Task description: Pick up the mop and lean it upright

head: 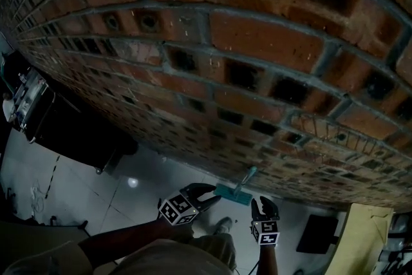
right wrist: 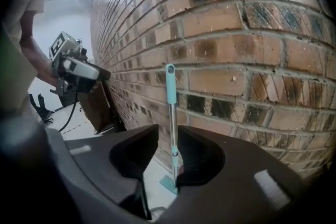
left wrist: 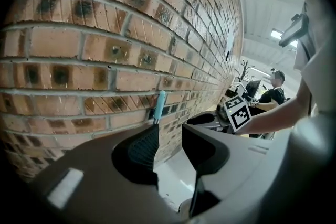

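Observation:
A mop with a teal head point(head: 233, 194) on the floor leans upright against the brick wall point(head: 244, 42). Its thin metal pole with a teal grip point(right wrist: 171, 107) rises just beyond my right gripper point(right wrist: 168, 157), whose jaws stand apart with neither pad pressing on it. In the head view my right gripper point(head: 264, 206) sits a little right of the mop head and my left gripper point(head: 209, 193) just left of it. The left gripper point(left wrist: 170, 144) is open and holds nothing. The mop's teal grip point(left wrist: 160, 105) shows past its left jaw.
The curved-looking brick wall fills most of the head view. A dark cabinet point(head: 71, 129) with pale equipment point(head: 26, 96) stands at the left on white floor tiles point(head: 129, 203). A black box point(head: 318, 232) and a yellowish sheet point(head: 367, 238) lie at the right. A person point(left wrist: 273, 93) is far off.

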`<act>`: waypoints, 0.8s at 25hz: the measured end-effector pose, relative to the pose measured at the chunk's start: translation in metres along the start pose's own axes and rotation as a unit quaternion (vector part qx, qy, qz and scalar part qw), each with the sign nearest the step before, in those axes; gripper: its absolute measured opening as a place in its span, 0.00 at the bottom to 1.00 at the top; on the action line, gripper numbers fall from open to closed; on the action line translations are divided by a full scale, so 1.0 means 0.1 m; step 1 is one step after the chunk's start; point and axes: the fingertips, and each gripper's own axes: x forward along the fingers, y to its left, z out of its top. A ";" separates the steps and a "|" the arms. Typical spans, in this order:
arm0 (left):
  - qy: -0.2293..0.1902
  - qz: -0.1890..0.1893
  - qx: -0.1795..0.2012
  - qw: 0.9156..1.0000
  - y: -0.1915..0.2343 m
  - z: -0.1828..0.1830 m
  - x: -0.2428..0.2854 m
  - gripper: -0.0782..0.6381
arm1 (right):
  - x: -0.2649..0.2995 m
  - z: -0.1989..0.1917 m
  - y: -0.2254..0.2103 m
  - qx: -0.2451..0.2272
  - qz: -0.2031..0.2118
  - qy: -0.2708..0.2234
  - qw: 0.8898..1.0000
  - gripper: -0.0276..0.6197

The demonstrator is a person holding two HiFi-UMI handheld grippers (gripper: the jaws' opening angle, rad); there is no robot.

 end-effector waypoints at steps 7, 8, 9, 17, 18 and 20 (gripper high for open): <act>0.016 -0.031 0.002 0.999 0.08 -0.12 0.12 0.32 | 0.47 -0.31 0.02 -0.001 -0.008 0.029 1.000 0.22; 0.017 -0.037 0.003 0.999 0.07 -0.14 0.15 0.32 | 0.52 -0.37 0.02 -0.001 -0.009 0.033 0.999 0.22; 0.019 -0.042 0.005 0.999 0.06 -0.16 0.17 0.32 | 0.57 -0.41 0.02 0.000 -0.011 0.037 0.999 0.22; 0.024 -0.066 0.018 0.997 0.10 -0.15 0.33 0.32 | 0.91 -0.58 -0.02 0.019 -0.021 0.045 0.999 0.22; 0.025 -0.069 0.019 0.997 0.09 -0.16 0.34 0.32 | 0.93 -0.61 -0.02 0.020 -0.022 0.048 0.998 0.22; 0.027 -0.074 0.023 0.997 0.07 -0.16 0.36 0.31 | 0.96 -0.66 -0.02 0.020 -0.023 0.051 0.998 0.22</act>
